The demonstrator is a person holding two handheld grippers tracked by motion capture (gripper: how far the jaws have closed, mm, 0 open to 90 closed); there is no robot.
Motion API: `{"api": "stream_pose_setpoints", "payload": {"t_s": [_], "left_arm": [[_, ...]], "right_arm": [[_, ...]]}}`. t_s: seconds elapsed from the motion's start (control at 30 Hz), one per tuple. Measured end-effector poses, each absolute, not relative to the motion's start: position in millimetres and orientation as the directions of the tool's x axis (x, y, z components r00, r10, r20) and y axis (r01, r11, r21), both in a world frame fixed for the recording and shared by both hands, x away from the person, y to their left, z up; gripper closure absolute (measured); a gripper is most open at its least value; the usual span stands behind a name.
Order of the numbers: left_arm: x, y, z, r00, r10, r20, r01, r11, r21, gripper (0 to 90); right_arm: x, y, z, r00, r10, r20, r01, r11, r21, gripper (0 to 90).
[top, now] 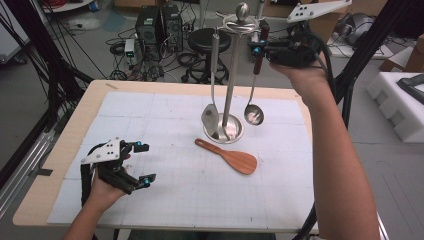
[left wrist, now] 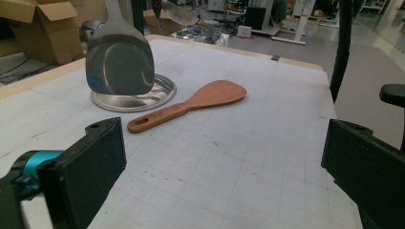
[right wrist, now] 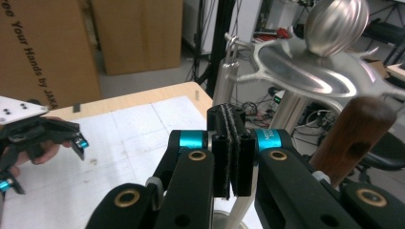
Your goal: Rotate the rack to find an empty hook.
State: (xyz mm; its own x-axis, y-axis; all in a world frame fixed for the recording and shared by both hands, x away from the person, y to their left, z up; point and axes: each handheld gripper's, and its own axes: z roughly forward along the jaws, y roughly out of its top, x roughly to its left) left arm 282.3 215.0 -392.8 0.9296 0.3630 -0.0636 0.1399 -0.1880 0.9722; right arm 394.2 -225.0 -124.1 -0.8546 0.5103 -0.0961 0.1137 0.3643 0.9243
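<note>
Ladle duty up top: the right gripper is raised level with the crown of the utensil stand, just beside the ladle's dark wooden grip. Its fingers are pressed flat together, pad to pad, with nothing visible between them, and the grip sits just to one side of them rather than inside. The ladle hangs off the stand's crown, bowl dangling just above the bench, close to the round base.

My read is that this is the hang-up step, with the ladle on its hook. The next move calls for backing that hand away cleanly without nudging the handle and setting it swinging.

Down low, the left gripper rests on the bench, its fingers spread wide and holding nothing. Ahead of it lies the wooden paddle, flat on the gridded mat, warm reddish grain, a rounded blade and a slot in the handle end. It looks like the next candidate.

The stand is polished steel with a ball finial and a dished base. A mirror-bright steel turner hangs on its far-left hook.
</note>
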Motion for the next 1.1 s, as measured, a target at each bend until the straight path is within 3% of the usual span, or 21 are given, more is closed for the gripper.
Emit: {"api": "stream_pose_setpoints", "payload": {"t_s": [0.33, 1.1], "left_arm": [[283.2, 216.1, -393.0, 0.930, 0.360, -0.066, 0.142, -0.187, 0.972, 1.7], [282.8, 216.0, -392.7, 0.930, 0.361, -0.066, 0.141, -0.186, 0.972, 1.7]], "right_arm": [[402.0, -210.2, -108.0, -0.850, 0.513, -0.121, 0.104, 0.388, 0.916, 89.6], [403.4, -205.5, -108.1, -0.847, 0.518, -0.115, 0.107, 0.378, 0.920, 89.7]]}}
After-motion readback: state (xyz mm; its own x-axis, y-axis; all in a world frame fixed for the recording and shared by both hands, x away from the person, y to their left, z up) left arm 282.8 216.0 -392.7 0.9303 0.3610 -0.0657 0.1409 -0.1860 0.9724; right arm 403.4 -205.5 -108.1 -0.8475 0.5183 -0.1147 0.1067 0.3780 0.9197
